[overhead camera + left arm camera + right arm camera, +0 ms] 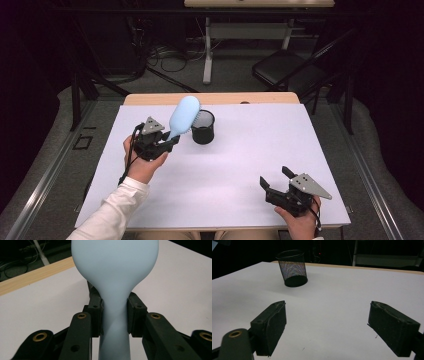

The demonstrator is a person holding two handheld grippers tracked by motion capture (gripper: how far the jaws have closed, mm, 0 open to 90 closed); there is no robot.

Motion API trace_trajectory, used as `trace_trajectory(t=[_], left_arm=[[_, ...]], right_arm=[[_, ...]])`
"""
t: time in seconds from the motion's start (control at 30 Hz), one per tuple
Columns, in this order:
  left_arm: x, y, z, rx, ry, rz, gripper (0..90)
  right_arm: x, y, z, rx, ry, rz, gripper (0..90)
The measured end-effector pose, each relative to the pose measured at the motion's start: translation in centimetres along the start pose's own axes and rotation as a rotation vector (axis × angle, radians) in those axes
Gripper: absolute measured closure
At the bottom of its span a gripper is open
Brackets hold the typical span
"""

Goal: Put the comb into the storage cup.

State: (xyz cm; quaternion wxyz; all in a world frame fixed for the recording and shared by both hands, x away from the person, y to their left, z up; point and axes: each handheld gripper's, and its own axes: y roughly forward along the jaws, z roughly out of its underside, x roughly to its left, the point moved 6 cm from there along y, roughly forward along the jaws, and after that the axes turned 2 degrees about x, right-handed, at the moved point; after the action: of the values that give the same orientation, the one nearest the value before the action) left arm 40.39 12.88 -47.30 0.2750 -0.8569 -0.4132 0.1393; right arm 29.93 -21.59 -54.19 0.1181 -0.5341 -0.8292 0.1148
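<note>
Beside the black mesh cup (pixel 203 127), on its left, the left gripper (pixel 172 140) held a pale blue hairbrush (pixel 183 115) by its narrow neck, jaws pressed on either side of it (pixel 115 312). The brush head rose tilted toward the cup, its tip level with the near rim and seemingly just over it. To finish well, the judgement was that the brush should be brought more upright above the cup's opening, then lowered before the grip was eased, since a slanted drop could tip so light a cup. The brush looked smooth, matte and rounded, widening from a slim handle to an oval head; the cup was fine wire mesh, slightly tapered, with a solid base (pixel 296 281). Well away from the cup, toward the near right table corner, the right gripper (pixel 273 178) rested with its jaws spread wide and empty on the white table (pixel 260 145).
</note>
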Motion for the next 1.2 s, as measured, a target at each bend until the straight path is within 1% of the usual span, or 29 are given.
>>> trace_trajectory(t=[0.13,0.37,0.47,0.53,0.67,0.9,1.13,1.17,1.2], left_arm=[[-0.1,0.2,-0.4,-0.027,-0.007,0.004,69.7],[-0.2,0.6,-0.9,-0.054,0.001,-0.002,69.7],[-0.2,0.7,-1.0,-0.067,-0.005,0.0,69.7],[-0.2,0.7,-1.1,-0.069,-0.002,0.001,69.7],[-0.2,0.8,-1.1,-0.065,0.006,0.0,69.7],[-0.2,0.8,-1.2,-0.068,0.006,0.002,69.7],[-0.2,0.9,-1.1,-0.061,0.003,0.006,69.7],[-0.2,0.9,-1.1,-0.061,0.002,0.005,69.7],[-0.2,0.9,-1.1,-0.062,0.002,0.005,69.7]], right_arm=[[0.0,0.0,0.0,0.004,-0.001,-0.002,14.4],[0.1,0.1,0.1,0.01,0.0,-0.004,14.4],[0.1,0.1,0.1,0.016,0.0,-0.005,14.4],[0.1,0.2,0.1,0.015,0.001,-0.008,14.4],[0.2,0.3,0.2,0.032,-0.003,-0.015,14.3],[0.7,0.6,0.3,0.06,-0.026,-0.03,14.3],[1.2,0.9,0.2,0.086,-0.036,-0.048,14.3],[1.2,1.0,0.1,0.079,-0.037,-0.049,14.3],[1.3,1.0,0.1,0.089,-0.036,-0.054,14.3]])
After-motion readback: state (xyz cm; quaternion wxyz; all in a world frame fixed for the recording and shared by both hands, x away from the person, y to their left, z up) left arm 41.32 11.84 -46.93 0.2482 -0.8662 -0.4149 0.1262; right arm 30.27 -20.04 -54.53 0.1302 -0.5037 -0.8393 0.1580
